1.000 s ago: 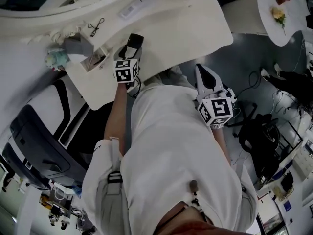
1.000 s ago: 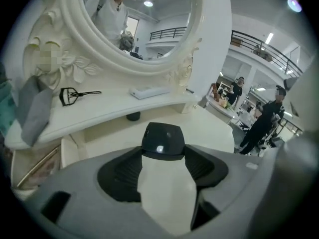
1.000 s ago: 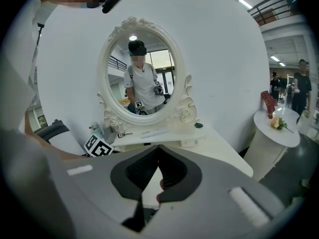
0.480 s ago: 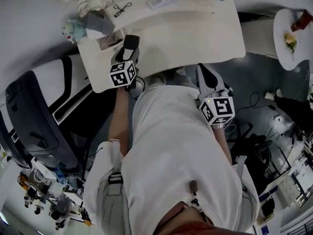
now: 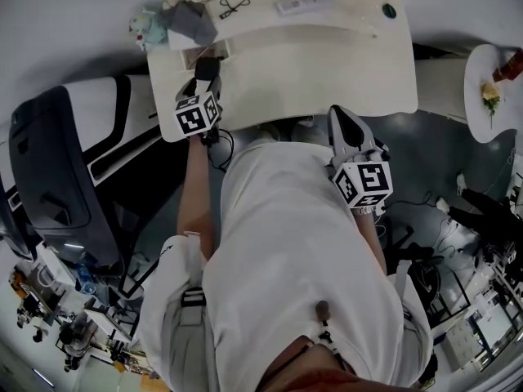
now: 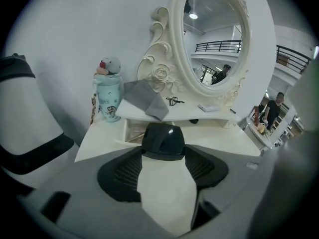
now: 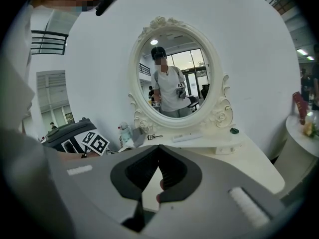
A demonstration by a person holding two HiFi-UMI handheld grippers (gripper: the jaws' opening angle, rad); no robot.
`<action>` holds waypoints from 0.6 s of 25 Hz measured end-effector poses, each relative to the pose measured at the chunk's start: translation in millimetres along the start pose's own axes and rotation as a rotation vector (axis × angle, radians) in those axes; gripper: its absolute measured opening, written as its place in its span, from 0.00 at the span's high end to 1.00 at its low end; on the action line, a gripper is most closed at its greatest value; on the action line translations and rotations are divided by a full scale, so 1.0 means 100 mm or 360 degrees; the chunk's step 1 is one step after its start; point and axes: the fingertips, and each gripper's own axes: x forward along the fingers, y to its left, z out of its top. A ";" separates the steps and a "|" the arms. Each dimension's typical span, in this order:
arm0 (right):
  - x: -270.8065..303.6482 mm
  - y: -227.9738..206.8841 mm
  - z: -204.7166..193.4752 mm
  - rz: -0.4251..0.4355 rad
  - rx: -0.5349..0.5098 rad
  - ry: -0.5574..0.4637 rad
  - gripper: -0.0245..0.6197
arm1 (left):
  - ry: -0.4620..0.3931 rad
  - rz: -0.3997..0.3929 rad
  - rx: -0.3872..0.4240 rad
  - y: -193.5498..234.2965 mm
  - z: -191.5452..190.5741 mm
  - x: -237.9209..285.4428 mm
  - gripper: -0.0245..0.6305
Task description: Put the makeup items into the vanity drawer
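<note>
**Left gripper** (image 6: 163, 158): jaws partway apart and clamped on a white bottle (image 6: 164, 193). Its dark cap sticks out past the tips.
- Far left beyond the tips: a cartoon-print cup (image 6: 106, 96) with a doll-head lid stands on the desk (image 6: 94, 138).
- Just beyond the cap, slightly left: the drawer (image 6: 133, 132) is open, under the raised shelf (image 6: 199, 114). Its contents are too dim to name.
- A grey cloth (image 6: 147, 99) drapes off the shelf edge. Its corner hangs right above the cap, beside the drawer mouth, and covers part of the way in.
- On the shelf right of the cloth: an eyelash curler (image 6: 174, 101), then a flat white bar (image 6: 208, 107).
- An oval mirror (image 6: 214, 34) stands behind everything.

**Right gripper** (image 7: 158, 147): jaws closed tip to tip, nothing gripped.
- In the head view it sits back from the desk edge, close to the person's torso.
- The drawer lies well to the left of its tips.
- Far to the right of the tips, a small dark round object (image 7: 234, 130) sits on the shelf.
</note>
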 end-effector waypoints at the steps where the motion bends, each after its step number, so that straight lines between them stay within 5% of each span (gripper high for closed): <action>1: 0.01 0.01 0.00 0.0002 -0.0001 0.0001 0.95 | 0.0004 0.0009 -0.0008 0.03 0.02 0.02 0.54; 15: 0.10 -0.03 0.04 -0.0054 0.0033 -0.0008 0.95 | 0.0106 0.0043 -0.0023 0.14 0.24 0.30 0.54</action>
